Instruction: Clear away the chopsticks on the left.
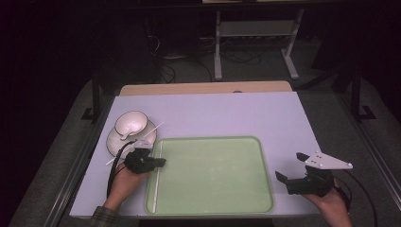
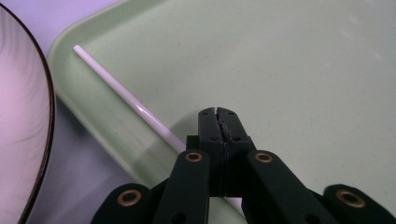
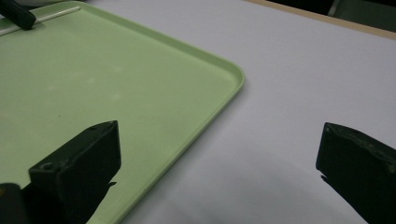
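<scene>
Hovering over the left edge of the green tray [image 1: 213, 175], the left gripper [image 2: 218, 114] has its two black jaws pressed together at the tips with nothing between them. A thin white stick [image 2: 126, 100] lies along the tray's left side just inside the rim, and in the left gripper view it runs diagonally under the gripper's linkage, passing just beside the closed tips; whether the jaws touch it cannot be told. In the high view the left gripper [image 1: 158, 162] sits above that same stick [image 1: 158, 175], with a second white stick [image 1: 151, 132] leaning across the plate [image 1: 113, 142] that carries a white bowl [image 1: 131, 124] just beyond the tray's near-left corner.

The right gripper [image 3: 219, 158] stands wide apart, its jaws holding nothing: one jaw is above the tray's right rim [image 3: 233, 74], the other above the pale table cover [image 3: 299, 70]. In the high view the right gripper [image 1: 291, 168] hangs just off the tray's right edge, well apart from the sticks.
</scene>
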`<control>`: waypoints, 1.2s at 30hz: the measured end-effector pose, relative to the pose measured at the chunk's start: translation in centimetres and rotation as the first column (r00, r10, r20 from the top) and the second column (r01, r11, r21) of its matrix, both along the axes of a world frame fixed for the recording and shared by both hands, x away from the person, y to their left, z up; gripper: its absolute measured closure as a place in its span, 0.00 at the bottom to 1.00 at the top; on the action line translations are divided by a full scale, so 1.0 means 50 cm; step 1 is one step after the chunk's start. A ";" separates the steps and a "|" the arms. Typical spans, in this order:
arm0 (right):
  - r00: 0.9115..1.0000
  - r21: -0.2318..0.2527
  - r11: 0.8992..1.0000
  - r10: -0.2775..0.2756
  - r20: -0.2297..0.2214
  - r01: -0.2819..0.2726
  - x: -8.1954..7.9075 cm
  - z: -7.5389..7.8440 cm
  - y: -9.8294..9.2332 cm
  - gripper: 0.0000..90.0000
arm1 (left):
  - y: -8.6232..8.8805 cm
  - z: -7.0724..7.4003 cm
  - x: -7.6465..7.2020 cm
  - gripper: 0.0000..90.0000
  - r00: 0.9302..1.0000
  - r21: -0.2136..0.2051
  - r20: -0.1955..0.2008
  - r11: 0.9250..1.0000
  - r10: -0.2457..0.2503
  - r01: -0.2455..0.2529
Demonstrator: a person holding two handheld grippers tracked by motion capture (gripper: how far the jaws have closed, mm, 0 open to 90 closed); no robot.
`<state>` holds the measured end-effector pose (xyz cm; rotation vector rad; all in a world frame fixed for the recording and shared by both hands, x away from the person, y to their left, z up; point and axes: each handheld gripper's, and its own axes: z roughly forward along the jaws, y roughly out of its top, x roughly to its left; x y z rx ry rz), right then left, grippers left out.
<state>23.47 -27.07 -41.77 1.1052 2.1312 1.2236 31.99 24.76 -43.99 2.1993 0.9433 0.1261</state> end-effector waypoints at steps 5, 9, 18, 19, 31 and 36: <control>1.000 0.002 1.000 -0.002 0.006 0.002 0.000 0.001 -0.002 0.00 | -0.003 0.011 -0.001 0.95 1.000 -0.004 0.010 1.000 -0.013 0.014; 1.000 0.001 1.000 -0.006 0.007 0.006 0.000 0.002 -0.003 0.00 | -0.005 0.026 -0.002 0.87 0.999 -0.005 0.025 1.000 -0.030 0.030; 1.000 0.005 1.000 -0.010 0.010 0.010 -0.001 0.004 -0.006 0.00 | 0.006 0.057 -0.002 0.50 0.999 0.009 0.039 0.999 -0.035 0.035; 1.000 0.005 1.000 -0.010 0.010 0.010 -0.001 0.004 -0.006 0.00 | 0.008 0.059 -0.002 0.45 0.999 0.012 0.034 0.999 -0.036 0.036; 1.000 0.006 1.000 0.001 0.004 -0.001 0.000 0.002 -0.002 0.00 | 0.066 0.084 -0.003 0.32 0.999 0.000 0.047 1.000 0.009 -0.009; 1.000 0.007 1.000 -0.003 0.007 0.003 0.000 0.003 -0.004 0.00 | 0.094 0.095 -0.005 0.32 0.998 -0.010 0.050 0.999 0.037 -0.036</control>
